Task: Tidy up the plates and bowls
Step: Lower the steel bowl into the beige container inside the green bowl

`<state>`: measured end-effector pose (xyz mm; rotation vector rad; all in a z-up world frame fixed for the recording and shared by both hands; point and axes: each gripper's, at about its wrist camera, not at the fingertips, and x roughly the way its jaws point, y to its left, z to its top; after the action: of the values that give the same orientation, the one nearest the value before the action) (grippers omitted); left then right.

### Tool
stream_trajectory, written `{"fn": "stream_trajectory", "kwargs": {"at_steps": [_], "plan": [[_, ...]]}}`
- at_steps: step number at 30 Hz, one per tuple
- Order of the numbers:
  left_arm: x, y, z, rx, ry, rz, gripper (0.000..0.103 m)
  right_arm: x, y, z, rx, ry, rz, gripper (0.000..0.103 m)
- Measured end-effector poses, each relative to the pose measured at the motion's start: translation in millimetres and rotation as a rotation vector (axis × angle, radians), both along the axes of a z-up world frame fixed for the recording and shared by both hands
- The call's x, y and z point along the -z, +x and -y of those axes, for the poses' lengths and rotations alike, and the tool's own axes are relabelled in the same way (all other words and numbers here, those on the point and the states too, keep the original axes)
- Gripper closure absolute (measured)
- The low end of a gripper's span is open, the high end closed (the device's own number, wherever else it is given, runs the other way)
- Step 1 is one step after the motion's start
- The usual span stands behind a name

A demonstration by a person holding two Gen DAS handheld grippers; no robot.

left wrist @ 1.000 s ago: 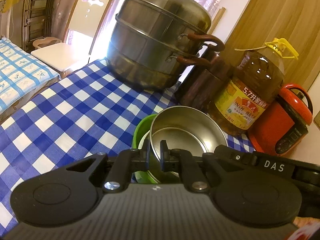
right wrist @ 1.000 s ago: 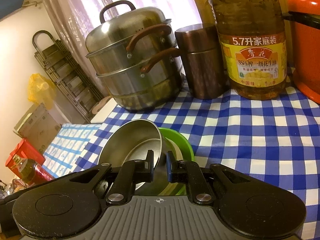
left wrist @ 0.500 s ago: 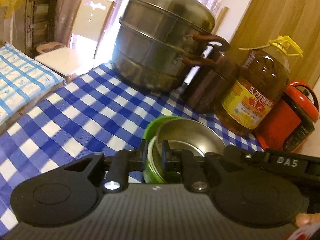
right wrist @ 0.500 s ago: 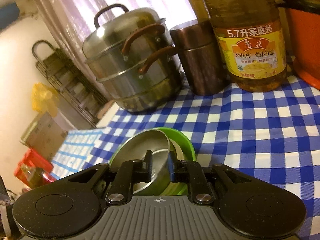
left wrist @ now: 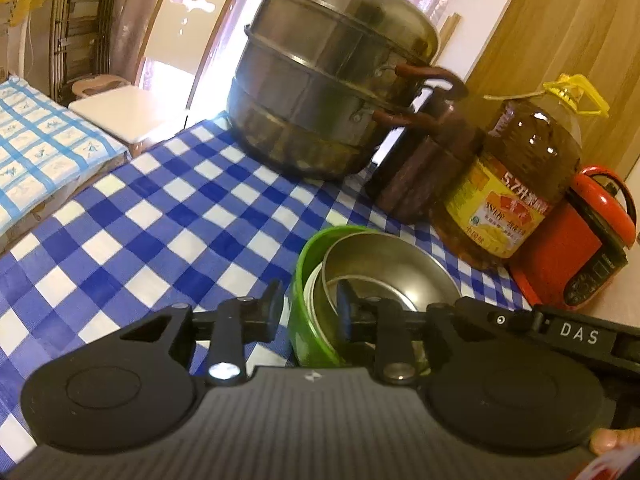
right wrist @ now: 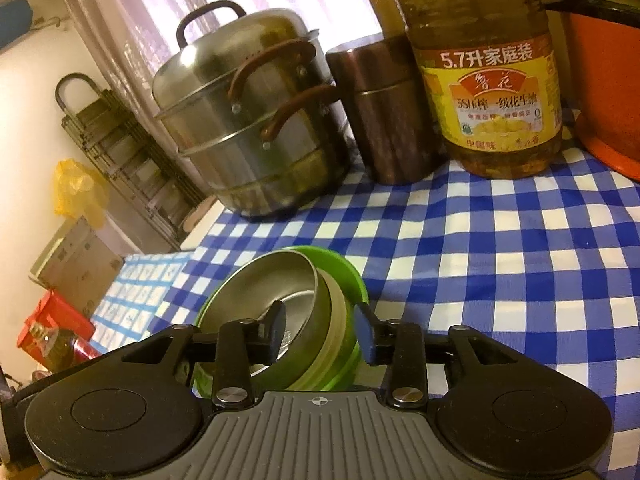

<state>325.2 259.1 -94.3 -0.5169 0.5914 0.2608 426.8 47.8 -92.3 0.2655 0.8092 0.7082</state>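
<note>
A steel bowl [left wrist: 394,268] sits nested inside a green bowl [left wrist: 310,334] on the blue checked tablecloth [left wrist: 160,220]. A cream inner rim shows between them. My left gripper [left wrist: 308,308] is open, its jaws straddling the near left rims of the stack. My right gripper [right wrist: 320,330] is open, its jaws straddling the right rims of the steel bowl [right wrist: 276,292] and green bowl [right wrist: 344,280]. Neither gripper clamps the bowls. The stack looks tilted in the right wrist view.
A tall steel steamer pot [left wrist: 332,92] stands at the back. Beside it are a copper canister [left wrist: 424,172], a large oil bottle [left wrist: 516,184] and an orange cooker [left wrist: 576,248]. A white chair [left wrist: 160,80] stands beyond the table's far left edge.
Both grippers were shut on the bowl rims and have now opened. The bowl stack came down and now rests on the cloth.
</note>
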Motion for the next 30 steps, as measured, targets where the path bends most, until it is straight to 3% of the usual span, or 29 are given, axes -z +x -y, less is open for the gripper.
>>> {"fn": "stream_trajectory", "kwargs": {"at_steps": [16, 30], "plan": [[14.4, 1.2, -5.5, -0.007, -0.049, -0.028, 0.078, 13.0, 0.3, -2.9, -0.004, -0.054, -0.021, 0.061], [21.8, 8.8, -8.9, -0.010, -0.066, -0.021, 0.077, 28.9, 9.8, 1.7, 0.026, 0.017, -0.067, 0.061]]}}
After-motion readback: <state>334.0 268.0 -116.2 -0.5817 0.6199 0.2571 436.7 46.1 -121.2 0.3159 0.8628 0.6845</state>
